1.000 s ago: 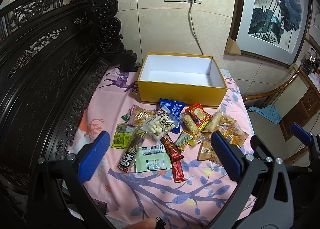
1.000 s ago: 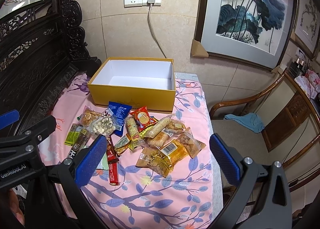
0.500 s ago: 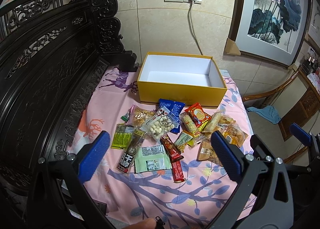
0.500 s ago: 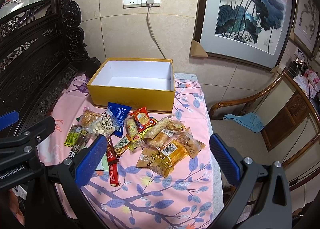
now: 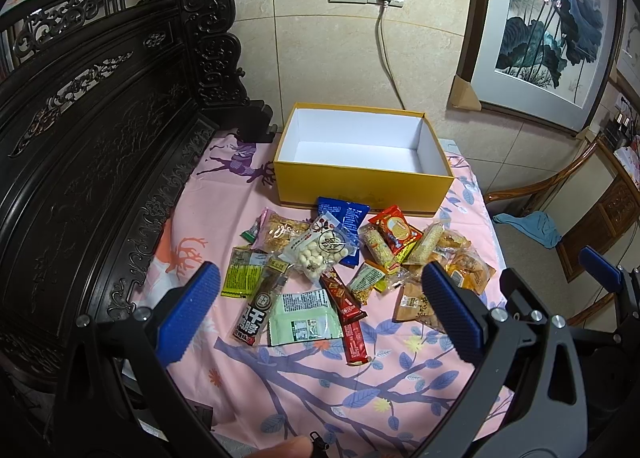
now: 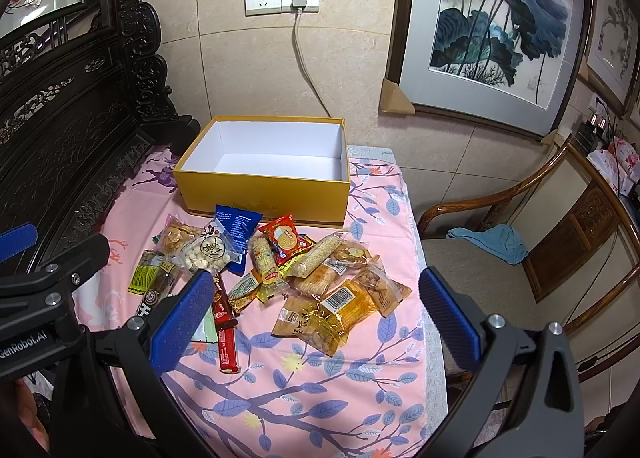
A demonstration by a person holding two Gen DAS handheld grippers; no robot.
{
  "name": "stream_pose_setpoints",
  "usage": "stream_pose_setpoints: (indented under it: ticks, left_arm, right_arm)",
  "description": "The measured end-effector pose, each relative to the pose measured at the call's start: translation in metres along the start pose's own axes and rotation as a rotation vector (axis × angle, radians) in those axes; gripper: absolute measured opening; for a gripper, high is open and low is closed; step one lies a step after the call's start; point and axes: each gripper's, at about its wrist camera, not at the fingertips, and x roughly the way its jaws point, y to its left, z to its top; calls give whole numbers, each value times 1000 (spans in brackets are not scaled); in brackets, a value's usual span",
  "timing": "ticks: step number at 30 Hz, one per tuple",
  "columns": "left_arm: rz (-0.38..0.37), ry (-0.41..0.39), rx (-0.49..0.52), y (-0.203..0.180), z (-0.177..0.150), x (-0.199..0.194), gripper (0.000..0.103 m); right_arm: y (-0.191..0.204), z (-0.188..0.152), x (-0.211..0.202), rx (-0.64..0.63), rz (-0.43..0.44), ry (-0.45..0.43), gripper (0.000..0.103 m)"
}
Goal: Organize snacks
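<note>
An open yellow box [image 5: 362,188] with a white, empty inside stands at the far side of the pink cloth; it also shows in the right wrist view [image 6: 264,200]. Several snack packets lie in a pile in front of it [image 5: 344,258] [image 6: 280,266], among them a blue bag [image 5: 344,218], a clear bag of white balls [image 5: 318,248], a pale green packet [image 5: 304,318] and a red bar [image 6: 226,330]. My left gripper [image 5: 318,314] is open and empty, above the near side of the pile. My right gripper [image 6: 316,314] is open and empty, above the pile's right part.
A dark carved wooden bench back [image 5: 92,146] runs along the left. A wooden chair [image 6: 520,258] with a blue cloth [image 6: 490,242] stands right of the table [image 6: 304,398]. A cable [image 5: 386,54] hangs from the wall socket behind the box.
Both grippers have barely shifted; the view is almost the same. Nothing on the cloth has moved.
</note>
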Motion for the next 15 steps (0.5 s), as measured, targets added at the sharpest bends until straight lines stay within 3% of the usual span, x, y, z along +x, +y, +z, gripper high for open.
stream_pose_setpoints:
  ticks: [15]
  left_arm:
    - [-1, 3, -2, 0, -1, 1, 101]
  right_arm:
    - [0, 0, 1, 0, 0, 1, 102]
